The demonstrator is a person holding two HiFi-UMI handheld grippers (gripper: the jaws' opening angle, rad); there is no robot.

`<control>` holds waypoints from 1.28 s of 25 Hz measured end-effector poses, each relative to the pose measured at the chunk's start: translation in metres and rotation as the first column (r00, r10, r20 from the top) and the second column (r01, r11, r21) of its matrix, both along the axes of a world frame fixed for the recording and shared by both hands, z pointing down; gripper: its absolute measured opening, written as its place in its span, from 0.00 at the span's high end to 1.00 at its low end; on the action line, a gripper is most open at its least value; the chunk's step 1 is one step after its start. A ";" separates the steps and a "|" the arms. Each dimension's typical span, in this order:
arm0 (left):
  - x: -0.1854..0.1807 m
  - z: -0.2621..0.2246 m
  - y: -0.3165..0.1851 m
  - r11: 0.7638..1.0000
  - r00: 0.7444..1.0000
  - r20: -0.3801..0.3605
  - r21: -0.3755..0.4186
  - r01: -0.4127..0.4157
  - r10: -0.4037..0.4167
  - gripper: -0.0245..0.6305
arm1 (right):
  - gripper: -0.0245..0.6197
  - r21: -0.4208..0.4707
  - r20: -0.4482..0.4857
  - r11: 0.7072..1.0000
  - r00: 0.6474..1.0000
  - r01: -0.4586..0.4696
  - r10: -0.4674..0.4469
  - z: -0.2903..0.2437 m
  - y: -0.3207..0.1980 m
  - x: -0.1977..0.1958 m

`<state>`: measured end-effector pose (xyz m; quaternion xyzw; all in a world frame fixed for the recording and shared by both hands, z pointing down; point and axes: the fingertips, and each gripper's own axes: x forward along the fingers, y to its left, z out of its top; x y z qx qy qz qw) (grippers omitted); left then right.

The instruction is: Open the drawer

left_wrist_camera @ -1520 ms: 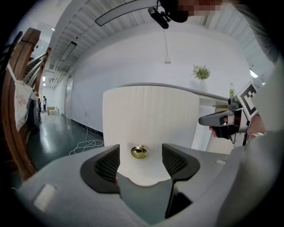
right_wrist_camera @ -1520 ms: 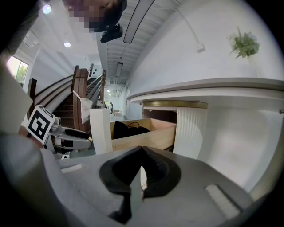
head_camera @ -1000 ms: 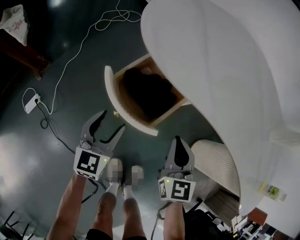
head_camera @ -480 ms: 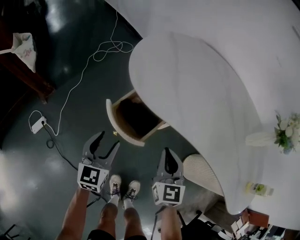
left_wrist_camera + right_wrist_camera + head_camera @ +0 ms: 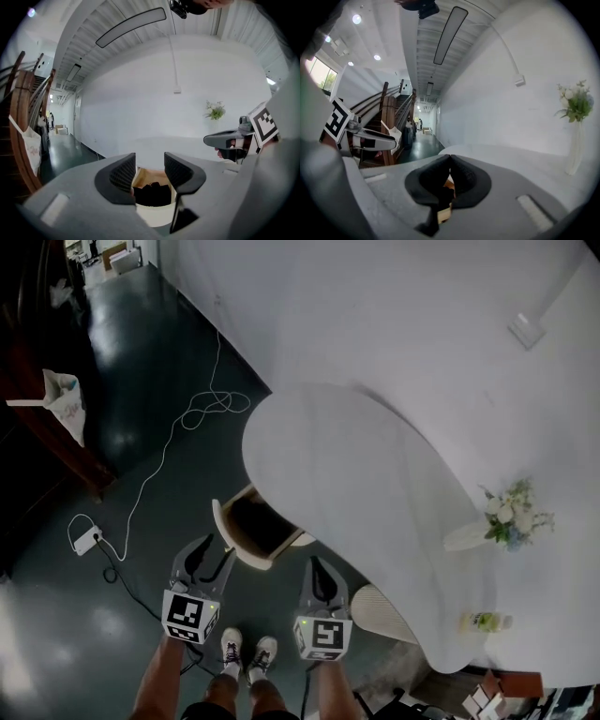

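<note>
The wooden drawer (image 5: 234, 538) stands pulled out from under the rounded white counter (image 5: 347, 465), with something dark lying inside it. Both grippers hang in the air in front of it, apart from it. My left gripper (image 5: 214, 553) is open; its jaws have just been closing and nothing is between them. Through their gap in the left gripper view (image 5: 149, 165) I see the drawer (image 5: 152, 213) below. My right gripper (image 5: 315, 564) is shut on nothing, its pads meeting in the right gripper view (image 5: 450, 169).
A white cable (image 5: 187, 418) runs over the dark floor to a power strip (image 5: 86, 540). A cloth bag (image 5: 64, 404) hangs on wooden stairs at the left. A flower vase (image 5: 506, 514) and a bottle (image 5: 483, 622) stand on the counter. My feet (image 5: 246, 652) are below the drawer.
Both grippers have risen well away from the open drawer, which now looks smaller and lower. The left jaws stand narrower than before. The right jaws stay shut.
</note>
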<state>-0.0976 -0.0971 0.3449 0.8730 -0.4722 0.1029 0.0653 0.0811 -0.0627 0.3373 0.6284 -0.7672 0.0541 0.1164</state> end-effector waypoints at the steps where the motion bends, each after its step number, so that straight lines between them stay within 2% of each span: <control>1: 0.001 -0.013 0.000 1.000 1.000 -0.001 0.005 -0.001 0.001 0.66 | 0.96 0.006 0.011 1.000 1.000 0.001 -0.001 -0.012 0.000 -0.001; 9: 0.010 -0.094 0.004 0.998 1.000 0.010 0.064 0.005 -0.006 0.73 | 0.96 0.071 0.042 0.997 0.999 -0.007 0.004 -0.085 0.000 0.009; 17: -0.010 -0.155 0.018 0.995 0.999 -0.001 0.085 0.047 -0.047 0.80 | 0.96 0.084 0.040 0.997 0.999 -0.001 -0.003 -0.138 0.021 0.009; 26: -0.024 -0.189 0.031 0.992 0.999 0.006 0.118 0.047 -0.048 0.89 | 0.96 0.121 0.011 0.993 1.000 0.009 -0.010 -0.181 0.034 0.007; 32: -0.044 -0.200 0.044 0.988 0.997 0.021 0.134 0.075 -0.079 0.92 | 0.96 0.132 0.006 0.991 1.000 -0.003 0.002 -0.194 0.048 0.011</control>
